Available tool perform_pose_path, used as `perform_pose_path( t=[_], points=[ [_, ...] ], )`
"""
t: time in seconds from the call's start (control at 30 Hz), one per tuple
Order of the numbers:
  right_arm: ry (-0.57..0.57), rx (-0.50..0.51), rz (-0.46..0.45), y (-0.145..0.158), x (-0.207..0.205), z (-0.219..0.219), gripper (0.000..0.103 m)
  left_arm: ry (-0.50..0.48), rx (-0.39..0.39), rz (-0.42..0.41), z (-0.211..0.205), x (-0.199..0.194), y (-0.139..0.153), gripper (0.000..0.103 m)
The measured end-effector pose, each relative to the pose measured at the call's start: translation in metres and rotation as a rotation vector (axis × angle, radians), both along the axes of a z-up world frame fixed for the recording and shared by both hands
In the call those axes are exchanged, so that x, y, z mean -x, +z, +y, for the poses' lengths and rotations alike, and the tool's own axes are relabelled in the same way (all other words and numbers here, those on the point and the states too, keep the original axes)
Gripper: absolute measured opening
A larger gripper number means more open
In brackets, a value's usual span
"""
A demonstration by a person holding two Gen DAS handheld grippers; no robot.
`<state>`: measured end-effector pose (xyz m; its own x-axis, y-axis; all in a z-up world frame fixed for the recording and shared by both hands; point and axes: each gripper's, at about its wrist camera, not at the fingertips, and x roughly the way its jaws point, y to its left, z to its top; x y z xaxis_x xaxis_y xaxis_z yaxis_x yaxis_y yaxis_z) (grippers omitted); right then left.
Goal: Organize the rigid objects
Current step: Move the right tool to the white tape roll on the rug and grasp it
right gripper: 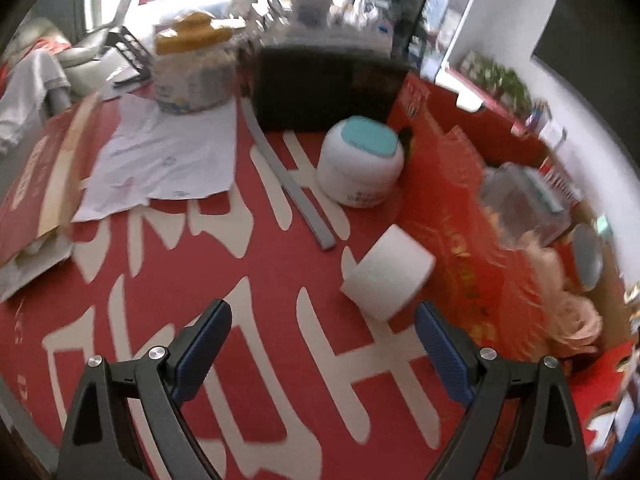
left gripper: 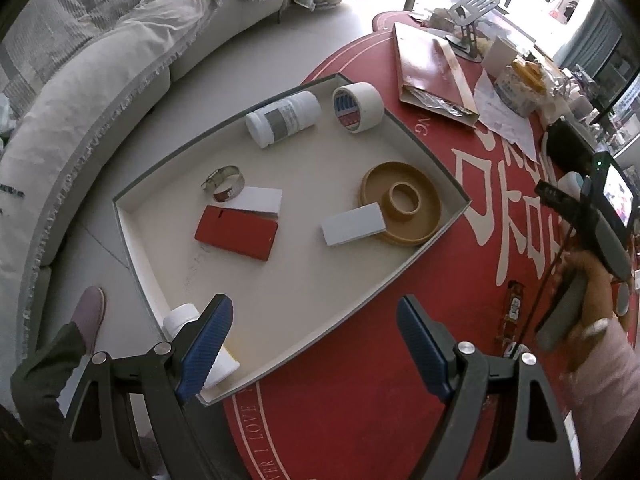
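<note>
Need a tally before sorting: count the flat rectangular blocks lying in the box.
3. A red block lies left of centre, a white block is tucked against its far edge, and another white block leans on the tan ring dish. The left gripper may hide more.

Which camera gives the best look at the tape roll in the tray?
The left wrist view. The tape roll sits sharp and unobstructed at the far end of the tray, beside a white bottle. The right wrist view points at the red tablecloth instead and shows neither the tray nor the tape.
</note>
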<state>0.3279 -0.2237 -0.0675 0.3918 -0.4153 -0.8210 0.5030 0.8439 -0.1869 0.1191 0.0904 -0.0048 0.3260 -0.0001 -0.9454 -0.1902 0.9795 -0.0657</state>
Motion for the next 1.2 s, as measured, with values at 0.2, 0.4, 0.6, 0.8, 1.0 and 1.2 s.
perform_pose_path(
  t=[0.2, 0.4, 0.6, 0.8, 1.0, 1.2],
  points=[
    [0.237, -0.054, 0.006, -0.013, -0.026, 0.008, 0.096, 0.025, -0.006, 0.018, 0.009, -0.002, -0.004, 0.086],
    [0.453, -0.136, 0.099, -0.014, -0.030, 0.019, 0.100, 0.024, -0.003, 0.028, 0.009, -0.003, -0.008, 0.087],
    [0.767, -0.147, 0.309, -0.015, 0.013, 0.069, 0.101, -0.007, 0.012, 0.029, 0.001, 0.007, -0.008, 0.087],
    [0.992, -0.180, 0.419, -0.015, 0.102, 0.122, 0.101, -0.043, 0.026, 0.042, -0.005, 0.025, -0.010, 0.086],
    [0.933, -0.351, 0.462, -0.018, 0.174, 0.139, 0.103, -0.074, 0.025, 0.051, -0.005, 0.048, -0.016, 0.086],
    [0.671, -0.332, 0.243, 0.014, 0.199, 0.096, 0.103, -0.095, 0.002, 0.065, -0.003, 0.072, -0.025, 0.087]
  ],
)
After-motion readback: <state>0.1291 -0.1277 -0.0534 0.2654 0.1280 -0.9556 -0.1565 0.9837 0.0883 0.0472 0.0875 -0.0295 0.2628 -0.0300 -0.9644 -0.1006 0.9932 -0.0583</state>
